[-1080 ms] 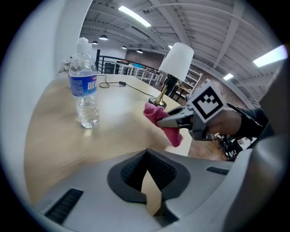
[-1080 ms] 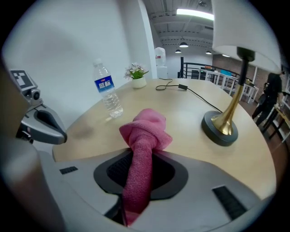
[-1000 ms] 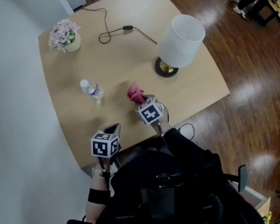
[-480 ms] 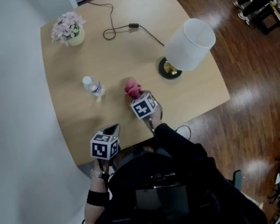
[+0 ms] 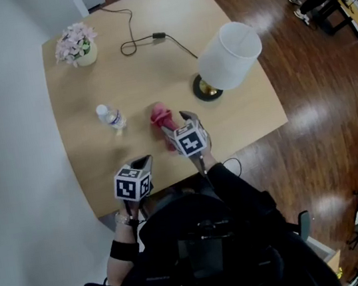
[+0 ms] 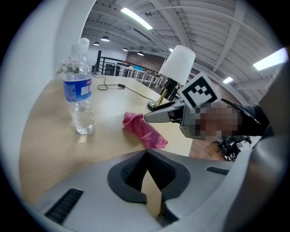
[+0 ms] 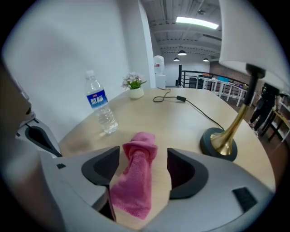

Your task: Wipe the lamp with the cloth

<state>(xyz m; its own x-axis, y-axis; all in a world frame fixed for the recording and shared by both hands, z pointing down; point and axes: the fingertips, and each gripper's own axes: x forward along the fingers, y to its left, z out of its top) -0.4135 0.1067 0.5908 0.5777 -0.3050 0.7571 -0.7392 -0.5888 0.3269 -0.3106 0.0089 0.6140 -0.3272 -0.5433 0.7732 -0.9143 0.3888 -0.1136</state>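
Fingers (image 7: 183,174) of right gripper (image 7: 143,156) just opened, fuzzy pink cloth (image 7: 133,190) between.

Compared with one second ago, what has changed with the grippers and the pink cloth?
The right gripper has just been opening its jaws and has let go of the crumpled pink cloth. The cloth now lies on the wooden table between the parted jaws. The left gripper, the clear plastic water bottle and the white-shaded brass lamp stayed as they were.
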